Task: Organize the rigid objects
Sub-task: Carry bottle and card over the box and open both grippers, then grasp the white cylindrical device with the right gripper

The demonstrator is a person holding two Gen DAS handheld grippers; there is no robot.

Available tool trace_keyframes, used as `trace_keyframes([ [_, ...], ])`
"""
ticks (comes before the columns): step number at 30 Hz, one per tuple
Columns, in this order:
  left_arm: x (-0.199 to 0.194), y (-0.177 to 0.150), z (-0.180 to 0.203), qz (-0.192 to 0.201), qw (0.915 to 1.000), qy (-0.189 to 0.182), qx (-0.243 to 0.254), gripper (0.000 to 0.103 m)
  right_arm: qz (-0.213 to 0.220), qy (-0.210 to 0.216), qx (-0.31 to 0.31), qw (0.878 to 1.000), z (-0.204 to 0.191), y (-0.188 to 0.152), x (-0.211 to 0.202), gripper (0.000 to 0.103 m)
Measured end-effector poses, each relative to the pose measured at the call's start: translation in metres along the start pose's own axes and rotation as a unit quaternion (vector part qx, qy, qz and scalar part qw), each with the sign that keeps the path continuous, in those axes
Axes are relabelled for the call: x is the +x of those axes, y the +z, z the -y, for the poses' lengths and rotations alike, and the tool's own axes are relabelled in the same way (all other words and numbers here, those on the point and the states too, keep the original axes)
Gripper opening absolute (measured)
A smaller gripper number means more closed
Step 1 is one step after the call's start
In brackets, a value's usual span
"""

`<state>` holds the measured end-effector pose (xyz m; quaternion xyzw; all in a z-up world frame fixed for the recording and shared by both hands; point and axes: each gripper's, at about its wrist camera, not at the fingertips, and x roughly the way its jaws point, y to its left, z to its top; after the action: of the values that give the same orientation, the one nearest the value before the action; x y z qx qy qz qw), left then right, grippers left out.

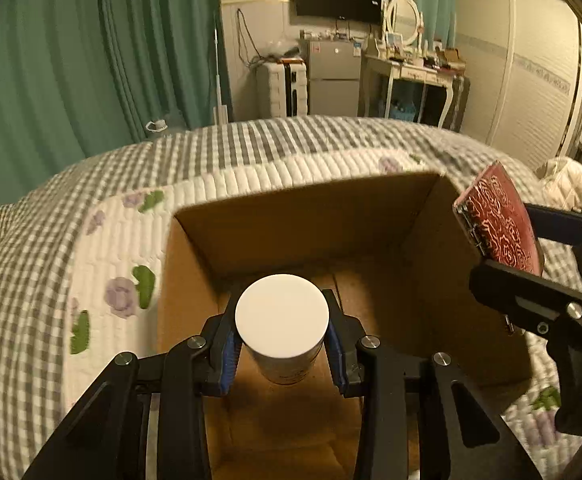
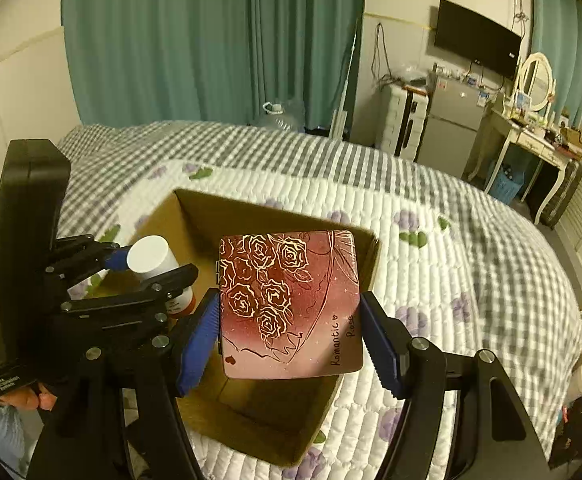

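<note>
An open cardboard box (image 1: 311,216) stands on the bed; it also shows in the right wrist view (image 2: 259,216). My left gripper (image 1: 282,320) is shut on a white-capped bottle (image 1: 282,316), held upright above the box's near left part; the bottle also shows in the right wrist view (image 2: 151,258). My right gripper (image 2: 291,320) is shut on a flat red rose-patterned case (image 2: 291,304) marked "Romantic Rose", held above the box. In the left wrist view the case (image 1: 499,220) hangs over the box's right wall.
A quilted bedspread (image 1: 91,248) with grey check and purple flowers surrounds the box. Green curtains (image 1: 71,60), a small fridge (image 1: 333,76), a dressing table (image 1: 415,72) and a wardrobe (image 1: 531,60) stand beyond the bed. A person's hand (image 2: 27,398) holds the left gripper.
</note>
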<state>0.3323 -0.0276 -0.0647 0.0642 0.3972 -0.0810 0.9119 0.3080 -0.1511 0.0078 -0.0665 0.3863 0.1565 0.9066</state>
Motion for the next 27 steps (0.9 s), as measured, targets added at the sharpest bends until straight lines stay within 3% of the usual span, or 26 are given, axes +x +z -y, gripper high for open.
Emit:
trace_keyframes([
  [1,0.004,0.000,0.001,-0.001,1.0000,0.002,0.001,0.041,-0.001,0.003,0.002,1.000,0.003,-0.002,0.004,0.067],
  [2,0.007,0.000,0.000,0.002,0.9999,0.011,0.000,0.055,-0.002,0.006,0.005,1.000,0.005,-0.004,0.009,0.067],
  [4,0.008,0.002,-0.001,0.013,0.9995,0.028,-0.005,0.066,-0.003,0.009,0.011,1.000,0.008,-0.006,0.016,0.068],
  [10,-0.004,0.006,-0.012,0.023,0.9994,0.020,-0.018,0.066,0.004,0.010,0.017,1.000,0.012,-0.005,0.023,0.068],
  [12,-0.015,0.006,-0.012,0.028,0.9991,0.024,-0.017,0.066,0.010,0.016,0.021,1.000,0.013,-0.003,0.020,0.076],
  [14,-0.029,0.005,-0.014,0.029,0.9989,0.029,-0.019,0.066,0.030,0.006,0.025,0.999,0.014,-0.001,0.009,0.090],
  [21,-0.094,-0.020,-0.019,0.046,0.9979,0.029,-0.035,0.076,0.053,-0.017,0.047,0.997,0.015,-0.004,-0.057,0.093],
  [27,-0.152,-0.059,-0.014,0.058,0.9966,0.038,-0.046,0.083,0.047,-0.041,0.038,0.997,-0.006,-0.041,-0.119,0.096],
])
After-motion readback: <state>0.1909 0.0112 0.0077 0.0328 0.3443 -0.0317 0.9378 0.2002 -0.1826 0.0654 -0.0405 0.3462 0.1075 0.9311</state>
